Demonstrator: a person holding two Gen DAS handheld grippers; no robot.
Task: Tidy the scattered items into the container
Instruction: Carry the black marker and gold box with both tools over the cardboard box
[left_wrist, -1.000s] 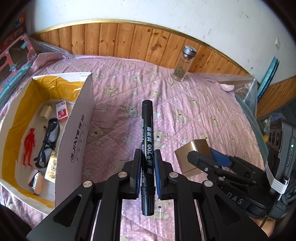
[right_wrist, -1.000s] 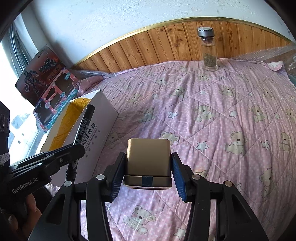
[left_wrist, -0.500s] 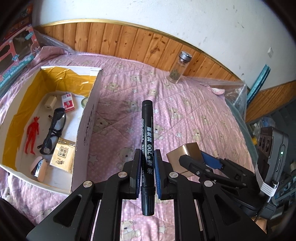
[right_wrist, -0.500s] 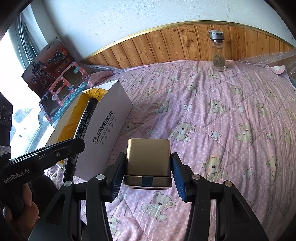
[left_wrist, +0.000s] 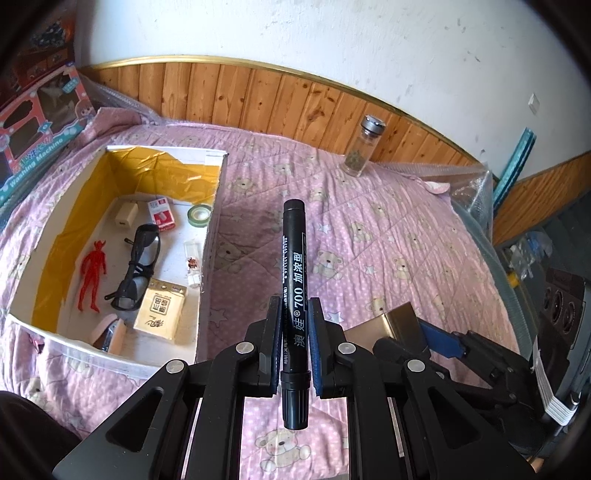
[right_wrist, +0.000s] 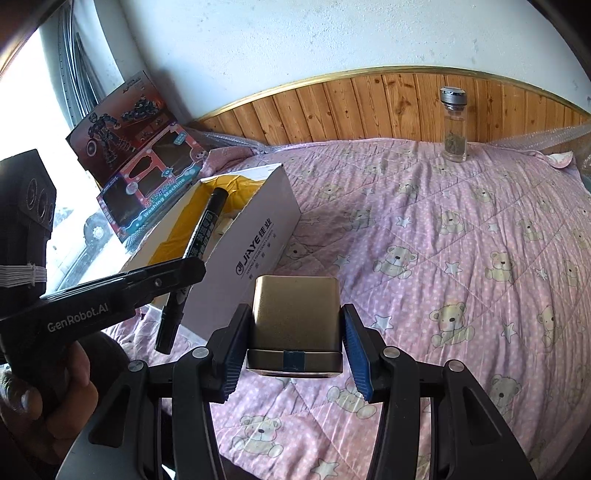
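box (left_wrist: 207, 236) nearer; red figure (left_wrist: 90, 275) left-view only.

Bright daylight throughout, blown-out white glare from the window (right_wrist: 79, 122) at ten o'clock in the right wrist view, soft shadows on the pink quilt (left_wrist: 388, 236), sharp centres, strong fisheye bending of the wood panelling (right_wrist: 369, 107), dark vignetted corners.

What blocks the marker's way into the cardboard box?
Nothing visible does. The marker, clamped in the left hand-held gripper, is beside the open-topped box; only the box's near wall lies between, and the box still has bare floor.
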